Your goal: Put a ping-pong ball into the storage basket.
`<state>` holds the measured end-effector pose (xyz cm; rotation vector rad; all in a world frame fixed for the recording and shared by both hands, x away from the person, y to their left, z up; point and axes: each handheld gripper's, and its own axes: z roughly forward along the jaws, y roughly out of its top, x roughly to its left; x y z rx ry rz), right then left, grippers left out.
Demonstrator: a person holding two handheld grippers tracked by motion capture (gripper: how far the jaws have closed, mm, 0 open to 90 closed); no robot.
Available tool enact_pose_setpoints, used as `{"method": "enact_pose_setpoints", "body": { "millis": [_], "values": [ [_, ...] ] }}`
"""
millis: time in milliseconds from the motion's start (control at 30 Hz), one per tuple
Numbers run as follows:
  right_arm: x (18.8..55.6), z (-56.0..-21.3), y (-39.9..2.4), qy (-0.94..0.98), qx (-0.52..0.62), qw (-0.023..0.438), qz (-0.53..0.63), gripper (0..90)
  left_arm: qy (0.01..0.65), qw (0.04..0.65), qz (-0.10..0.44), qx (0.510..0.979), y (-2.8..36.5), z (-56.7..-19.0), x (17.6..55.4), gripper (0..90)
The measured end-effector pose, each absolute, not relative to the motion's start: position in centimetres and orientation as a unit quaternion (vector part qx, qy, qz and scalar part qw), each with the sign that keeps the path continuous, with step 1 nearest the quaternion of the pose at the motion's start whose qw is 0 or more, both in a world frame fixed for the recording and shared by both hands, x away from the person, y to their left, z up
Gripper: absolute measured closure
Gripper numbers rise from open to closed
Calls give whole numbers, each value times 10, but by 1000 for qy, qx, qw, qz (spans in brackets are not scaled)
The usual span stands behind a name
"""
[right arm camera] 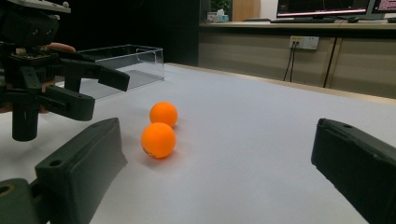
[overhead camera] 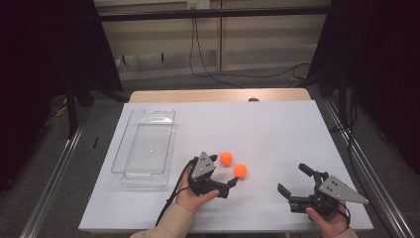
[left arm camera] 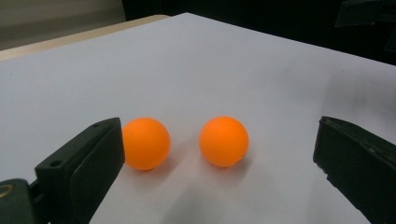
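Two orange balls lie on the white table top, close together but apart: one (overhead camera: 226, 158) farther off, one (overhead camera: 240, 170) nearer the front. My left gripper (overhead camera: 224, 170) is open and both balls sit between its jaws. In the left gripper view the left ball (left arm camera: 145, 143) is right beside the left jaw, and the right ball (left arm camera: 223, 141) has a wide gap to the right jaw. My right gripper (overhead camera: 291, 178) stands open and empty at the front right. In its own view it faces the near ball (right arm camera: 158, 139) and the far ball (right arm camera: 163, 113).
A clear plastic tray (overhead camera: 119, 148), empty, stands on the left part of the table. The tray (right arm camera: 140, 58) shows again in the right gripper view, behind the left gripper (right arm camera: 88, 88). The white sheet (overhead camera: 277, 129) covers a wooden table. Cables hang at the back wall.
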<state>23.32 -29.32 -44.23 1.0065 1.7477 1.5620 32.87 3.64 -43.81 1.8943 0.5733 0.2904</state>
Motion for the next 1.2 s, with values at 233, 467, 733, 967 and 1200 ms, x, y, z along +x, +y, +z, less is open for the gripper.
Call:
{"method": "enact_pose_setpoints", "body": {
  "millis": [233, 467, 733, 967, 1200],
  "values": [
    [233, -442, -293, 656, 377, 291, 585, 18, 246, 536, 121, 798, 34, -440, 330, 21],
    [233, -442, -293, 656, 378, 291, 585, 18, 238, 533, 120, 803, 29, -440, 331, 21],
    [233, -442, -293, 657, 377, 291, 584, 19, 241, 531, 112, 805, 24, -440, 330, 18],
    [233, -442, -293, 657, 377, 291, 585, 19, 236, 524, 112, 811, 21, -442, 331, 20],
    [234, -442, -294, 657, 376, 291, 585, 20, 234, 522, 106, 813, 18, -442, 332, 21]
  ]
}}
